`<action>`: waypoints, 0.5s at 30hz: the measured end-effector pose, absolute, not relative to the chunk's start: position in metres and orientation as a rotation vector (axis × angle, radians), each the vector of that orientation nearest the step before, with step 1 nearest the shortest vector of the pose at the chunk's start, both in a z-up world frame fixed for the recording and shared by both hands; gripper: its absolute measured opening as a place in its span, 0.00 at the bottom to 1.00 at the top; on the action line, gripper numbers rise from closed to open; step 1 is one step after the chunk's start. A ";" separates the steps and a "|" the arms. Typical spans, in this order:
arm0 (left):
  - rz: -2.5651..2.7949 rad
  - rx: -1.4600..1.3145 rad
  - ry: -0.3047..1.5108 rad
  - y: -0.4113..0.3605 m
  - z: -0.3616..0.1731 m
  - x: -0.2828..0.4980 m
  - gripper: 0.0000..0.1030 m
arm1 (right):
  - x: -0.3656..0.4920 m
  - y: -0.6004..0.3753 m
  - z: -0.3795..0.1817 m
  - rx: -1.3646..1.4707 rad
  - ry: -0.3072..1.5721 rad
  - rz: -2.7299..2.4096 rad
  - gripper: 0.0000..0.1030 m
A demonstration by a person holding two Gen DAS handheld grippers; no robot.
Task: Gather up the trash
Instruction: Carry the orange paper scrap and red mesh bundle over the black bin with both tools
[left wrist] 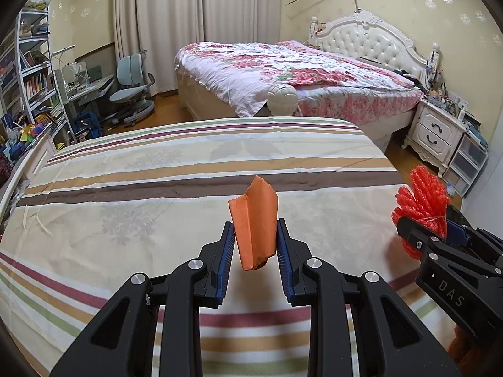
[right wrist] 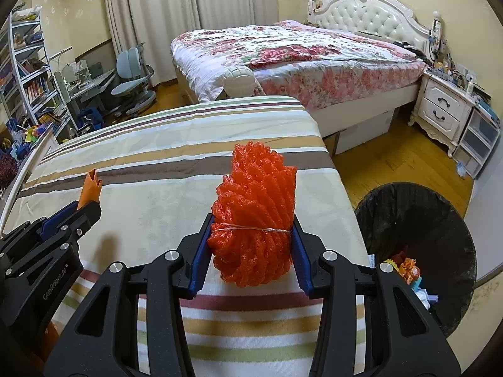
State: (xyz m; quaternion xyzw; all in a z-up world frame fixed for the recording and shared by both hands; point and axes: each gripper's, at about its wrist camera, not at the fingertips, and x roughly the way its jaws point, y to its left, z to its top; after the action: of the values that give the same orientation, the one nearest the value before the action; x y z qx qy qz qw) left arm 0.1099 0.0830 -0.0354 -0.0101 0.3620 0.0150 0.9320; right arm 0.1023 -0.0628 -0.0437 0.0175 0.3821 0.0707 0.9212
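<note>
My left gripper [left wrist: 255,235] is shut on a folded orange paper [left wrist: 255,220] and holds it above the striped bed cover [left wrist: 157,188]. My right gripper [right wrist: 251,229] is shut on a red foam net bundle [right wrist: 256,210] tied with a thin string, held above the same cover near its right edge. The right gripper with its red bundle [left wrist: 422,201] shows at the right of the left wrist view. The left gripper with the orange paper [right wrist: 91,188] shows at the left of the right wrist view. A black-lined trash bin [right wrist: 415,251] stands on the floor to the right of the striped bed, with trash in it.
A floral bed [left wrist: 298,75] with a white headboard stands behind. A white nightstand [left wrist: 437,132] and plastic drawers are at the right. A desk, blue chair [left wrist: 132,88] and bookshelf [left wrist: 28,72] are at the left. Wooden floor lies between the beds.
</note>
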 end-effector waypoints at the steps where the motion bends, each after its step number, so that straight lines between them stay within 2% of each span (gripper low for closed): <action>1: 0.027 -0.020 0.737 0.081 -0.035 0.107 0.27 | 0.098 -0.066 -0.043 0.036 0.782 0.141 0.43; 15: -0.067 0.008 0.698 0.036 -0.028 0.077 0.27 | 0.052 -0.109 -0.045 0.063 0.770 0.066 0.43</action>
State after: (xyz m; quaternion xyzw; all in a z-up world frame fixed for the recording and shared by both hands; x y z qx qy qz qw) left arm 0.0775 0.0364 -0.0281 0.0041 0.3417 -0.0327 0.9392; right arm 0.0523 -0.1094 -0.0451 0.0306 0.3757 0.0320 0.9257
